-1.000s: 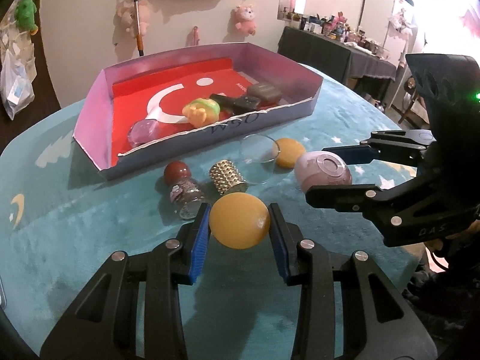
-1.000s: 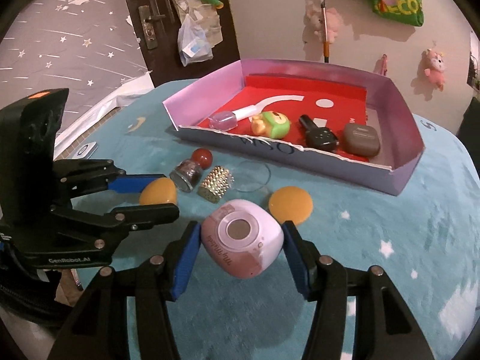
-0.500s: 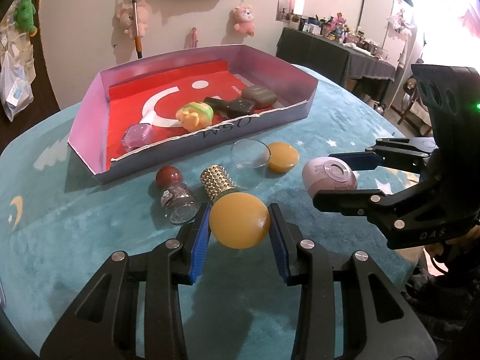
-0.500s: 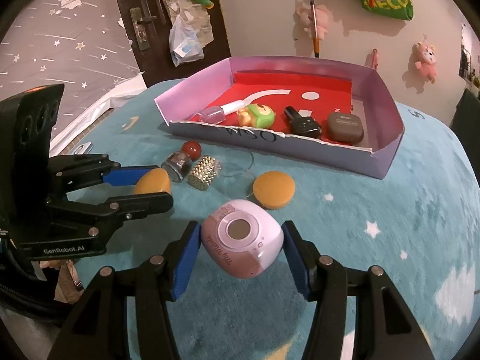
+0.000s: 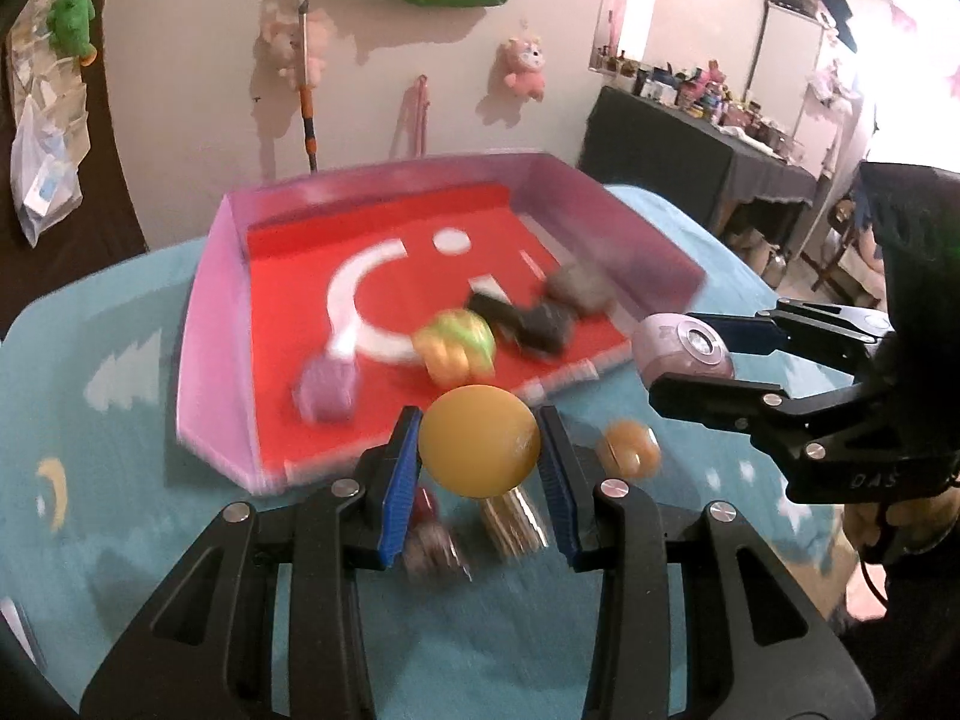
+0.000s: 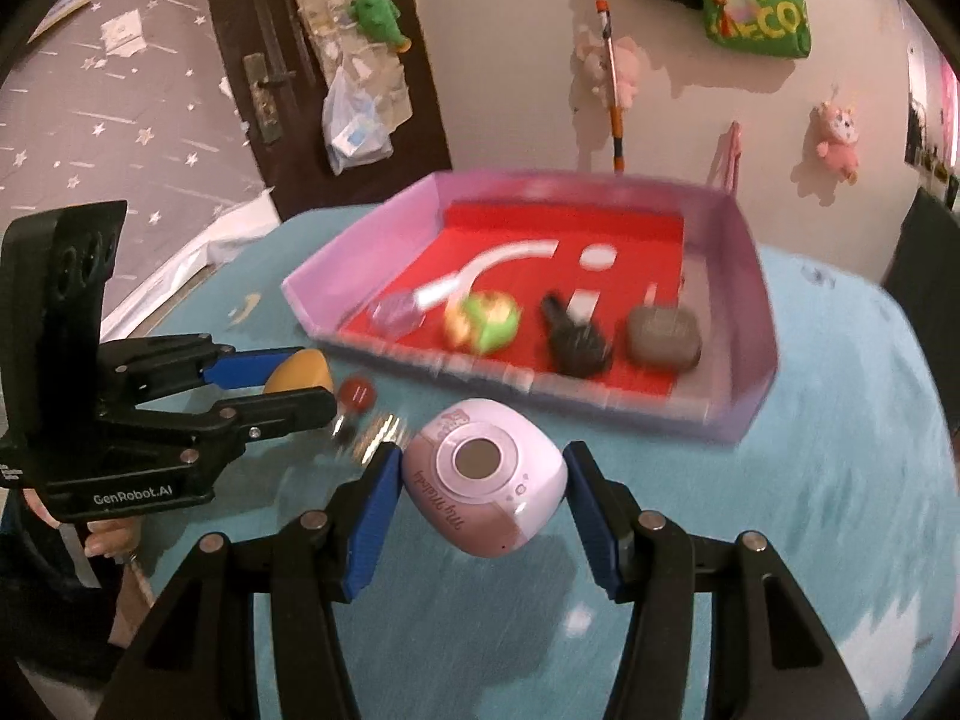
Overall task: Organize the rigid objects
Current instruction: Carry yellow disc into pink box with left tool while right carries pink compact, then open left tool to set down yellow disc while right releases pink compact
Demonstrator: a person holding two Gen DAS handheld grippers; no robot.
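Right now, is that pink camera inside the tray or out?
Out: the pink camera sits between the right gripper's jaws, short of the tray.

Home bedroom, plush toys (image 5: 524, 68) on wall, cluttered dresser (image 5: 690, 138)

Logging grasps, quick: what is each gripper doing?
Left gripper: shut on round orange disc.
Right gripper: shut on pink rounded toy camera.

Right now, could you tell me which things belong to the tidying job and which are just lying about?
Job:
- yellow disc in the left gripper
- pink toy camera in the right gripper
- pink tray with sorted items
- red-capped jar on the table

Lying about:
- plush toys on the wall
- green bag
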